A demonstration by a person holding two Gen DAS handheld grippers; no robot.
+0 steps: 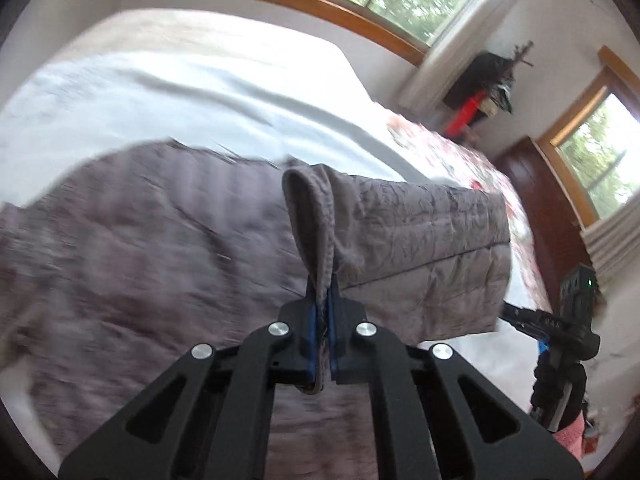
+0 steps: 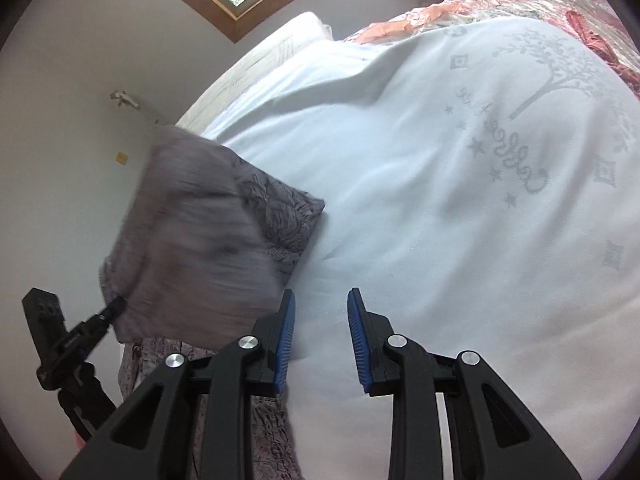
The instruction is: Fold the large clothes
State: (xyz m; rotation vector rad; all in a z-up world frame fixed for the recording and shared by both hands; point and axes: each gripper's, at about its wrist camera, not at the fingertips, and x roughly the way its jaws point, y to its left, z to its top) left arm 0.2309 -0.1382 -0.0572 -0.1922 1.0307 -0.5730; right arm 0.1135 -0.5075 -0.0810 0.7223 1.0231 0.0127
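The left gripper (image 1: 325, 312) pinches a cuff of the grey garment (image 1: 160, 248) lifted over the bed (image 1: 200, 92), while the right gripper (image 2: 321, 336), spread and empty beside it, likely must grasp another edge next.

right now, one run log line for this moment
left tool: shut on grey garment hem, lifted | right tool: open, empty, over white sheet | fold: unfinished

The jacket (image 1: 160, 240) is spread on the bed (image 2: 400, 200), over the sheet (image 1: 160, 92). A fold of its edge is lifted off the bed and pinched in the left gripper (image 1: 325, 300). The right gripper (image 2: 321, 336) is placed over bare sheet, just right of the jacket, nothing between its fingers (image 2: 286, 336). A quilt (image 2: 560, 4) lies along the bed's far edge.
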